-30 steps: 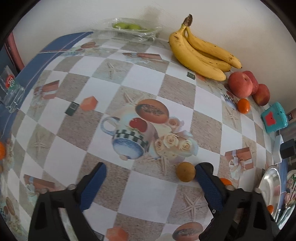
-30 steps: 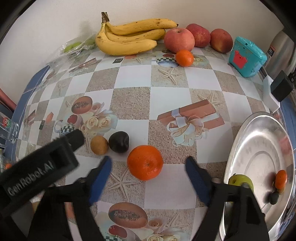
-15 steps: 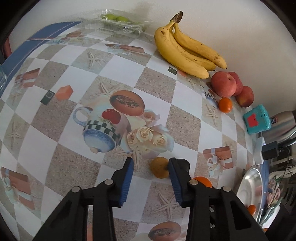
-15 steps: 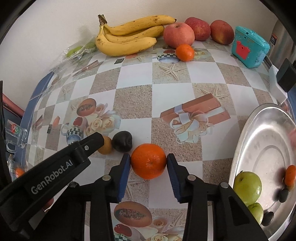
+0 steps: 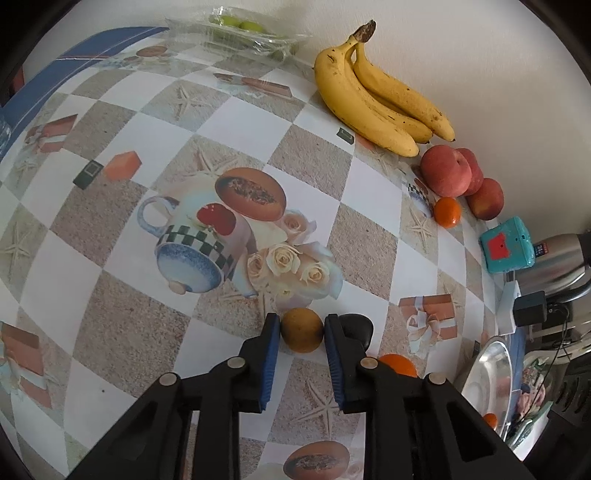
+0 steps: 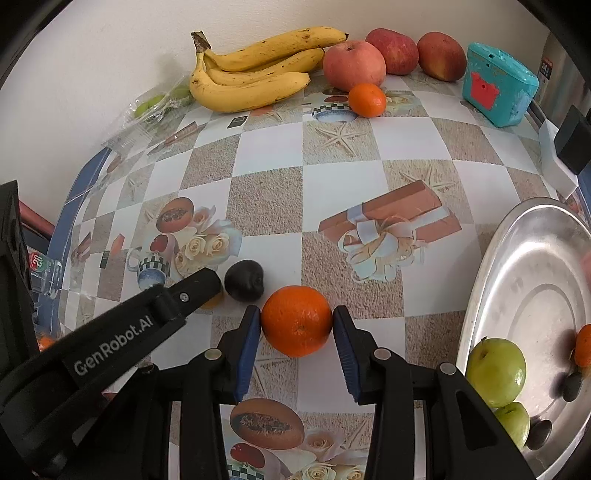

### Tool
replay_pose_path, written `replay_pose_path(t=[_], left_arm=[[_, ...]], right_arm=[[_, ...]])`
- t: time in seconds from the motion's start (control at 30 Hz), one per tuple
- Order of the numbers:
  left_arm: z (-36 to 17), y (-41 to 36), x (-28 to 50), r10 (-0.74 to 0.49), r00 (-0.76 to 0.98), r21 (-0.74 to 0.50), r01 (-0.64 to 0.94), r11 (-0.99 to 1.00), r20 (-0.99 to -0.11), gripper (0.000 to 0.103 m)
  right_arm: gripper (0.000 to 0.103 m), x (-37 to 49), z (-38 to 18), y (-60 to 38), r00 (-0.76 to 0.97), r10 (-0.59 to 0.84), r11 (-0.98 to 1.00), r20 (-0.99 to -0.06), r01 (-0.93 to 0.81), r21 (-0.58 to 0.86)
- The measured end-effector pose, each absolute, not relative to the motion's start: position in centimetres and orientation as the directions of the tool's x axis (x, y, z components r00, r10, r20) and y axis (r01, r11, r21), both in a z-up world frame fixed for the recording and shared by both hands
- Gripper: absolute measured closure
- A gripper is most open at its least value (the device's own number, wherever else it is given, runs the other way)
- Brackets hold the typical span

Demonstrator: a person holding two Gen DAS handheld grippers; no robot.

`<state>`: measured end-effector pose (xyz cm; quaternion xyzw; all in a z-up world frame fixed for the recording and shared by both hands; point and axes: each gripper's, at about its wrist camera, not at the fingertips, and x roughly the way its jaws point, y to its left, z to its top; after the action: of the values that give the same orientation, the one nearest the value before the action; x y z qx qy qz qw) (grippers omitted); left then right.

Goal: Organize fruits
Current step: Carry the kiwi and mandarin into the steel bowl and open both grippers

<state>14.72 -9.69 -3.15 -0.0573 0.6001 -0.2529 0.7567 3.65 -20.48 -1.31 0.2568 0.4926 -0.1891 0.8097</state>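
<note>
My left gripper (image 5: 302, 332) is shut on a small yellow-brown fruit (image 5: 302, 329) that rests on the patterned tablecloth. My right gripper (image 6: 296, 325) is shut on a large orange (image 6: 296, 325), also on the cloth. In the right wrist view the left gripper's arm (image 6: 110, 332) reaches in from the left, hiding most of its fruit. A dark plum (image 6: 244, 279) lies between the two fruits. A steel tray (image 6: 532, 280) at the right holds two green apples (image 6: 496, 365), a small orange and dark fruits.
A banana bunch (image 6: 255, 70), three red apples (image 6: 354, 64) and a small tangerine (image 6: 366, 99) lie along the back wall. A teal box (image 6: 498, 88), a steel kettle (image 5: 554, 258) and a black adapter stand at the right. A clear bag of green fruit (image 5: 240, 33) lies at the back left.
Both grippers have closed from wide open: the left onto the yellow-brown fruit, the right onto the large orange. Both fruits stay on the cloth.
</note>
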Motion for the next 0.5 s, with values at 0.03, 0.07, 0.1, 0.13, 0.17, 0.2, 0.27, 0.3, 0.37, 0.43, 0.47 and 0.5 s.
replay_pose_path(t=[0.03,0.07,0.1,0.13,0.17,0.2,0.27,0.3,0.37,0.43,0.47,0.5], left_arm=[[-3.0,-9.6,14.8,-0.453,0.153,-0.392,0.312,0.866,-0.878,0.076],[-2.9,-9.5,14.8,-0.453,0.155,-0.392,0.309,0.866,-0.878,0.076],[-2.6,-9.4,14.9,-0.452,0.163,-0.391,0.306,0.868,-0.877,0.076],[-2.4,-9.3,14.9,-0.453,0.169,-0.39,0.306,0.868,-0.875,0.077],[-2.0,-9.2,15.0,-0.454,0.178,-0.389,0.306,0.869,-0.873,0.077],[-1.7,-9.2,15.0,-0.454,0.185,-0.388,0.306,0.87,-0.872,0.077],[-0.9,-9.0,15.0,-0.45,0.202,-0.38,0.308,0.872,-0.87,0.077],[-0.6,-8.9,15.0,-0.448,0.208,-0.376,0.309,0.873,-0.869,0.077],[0.3,-8.8,14.9,-0.445,0.228,-0.367,0.313,0.876,-0.866,0.077],[0.9,-8.8,14.9,-0.444,0.239,-0.363,0.318,0.876,-0.863,0.077],[1.3,-8.8,14.8,-0.442,0.244,-0.358,0.321,0.877,-0.863,0.077],[1.6,-8.9,14.7,-0.438,0.249,-0.352,0.324,0.878,-0.864,0.077]], right_arm=[[0.061,3.7,-1.3,-20.5,0.444,-0.051,0.795,-0.895,0.56,0.232],[0.061,3.6,-1.3,-20.5,0.444,-0.05,0.794,-0.895,0.561,0.234],[0.061,3.6,-1.3,-20.4,0.443,-0.048,0.794,-0.895,0.56,0.235],[0.061,3.6,-1.2,-20.4,0.443,-0.047,0.794,-0.896,0.56,0.235],[0.062,3.6,-1.2,-20.4,0.442,-0.047,0.794,-0.896,0.56,0.235],[0.062,3.5,-1.1,-20.5,0.441,-0.047,0.794,-0.896,0.56,0.235],[0.062,3.4,-0.9,-20.5,0.446,-0.041,0.794,-0.894,0.558,0.241],[0.062,3.3,-0.8,-20.6,0.45,-0.04,0.794,-0.892,0.557,0.245],[0.062,3.1,-0.4,-20.6,0.455,-0.043,0.794,-0.889,0.556,0.246],[0.062,2.9,0.1,-20.8,0.462,-0.047,0.794,-0.886,0.556,0.248],[0.062,2.7,0.4,-20.9,0.466,-0.049,0.793,-0.883,0.556,0.249],[0.062,2.6,0.6,-21.0,0.468,-0.051,0.793,-0.882,0.556,0.25]])
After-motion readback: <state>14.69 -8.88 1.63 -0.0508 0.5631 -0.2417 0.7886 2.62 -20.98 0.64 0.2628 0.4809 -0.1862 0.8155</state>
